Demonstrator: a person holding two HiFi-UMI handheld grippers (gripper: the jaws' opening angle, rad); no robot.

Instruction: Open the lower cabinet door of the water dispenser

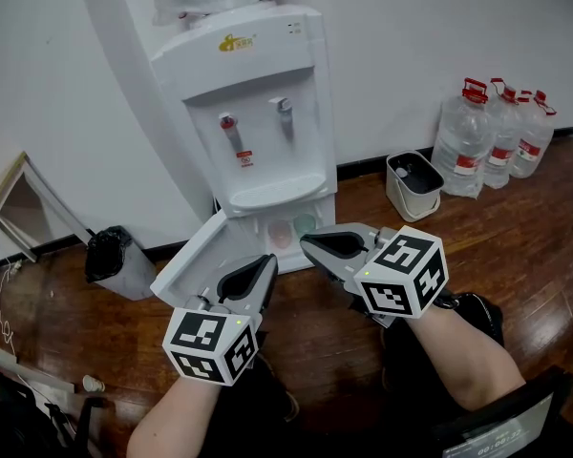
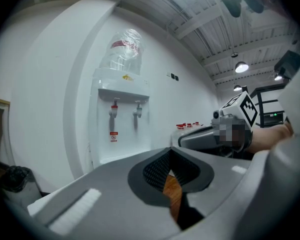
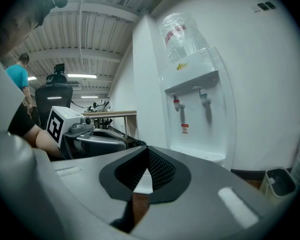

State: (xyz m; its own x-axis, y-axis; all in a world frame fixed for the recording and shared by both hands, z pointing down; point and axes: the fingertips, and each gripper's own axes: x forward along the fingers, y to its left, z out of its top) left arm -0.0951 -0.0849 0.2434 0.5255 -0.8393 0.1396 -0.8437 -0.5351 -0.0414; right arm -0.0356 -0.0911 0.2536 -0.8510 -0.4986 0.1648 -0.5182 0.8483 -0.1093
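Already the white plastic lower cabinet door of the white floor-standing water dispenser stands swung out to the left. The dispenser itself sits at the far edge of the brown wooden floor, against the wall. Inside the opened compartment show a pale pink cup and a pale green cup.

The left gripper hangs just in front of the door panel with its fingers drawn together at the tips and nothing between them. The right gripper hangs before the open compartment, its fingers likewise meeting at the tips and empty.

I judge the door to be a thin, light moulded panel: stiff enough to keep its shape, yet smooth and rather slippery to pinch. Its hinges look slight, so forcing it past its stop could strain them. The best hold would be on the free edge, the one farthest from the hinge side, where a small pull swings it easily. A hooked fingertip behind that rim would serve better than a squeeze on the flat face.
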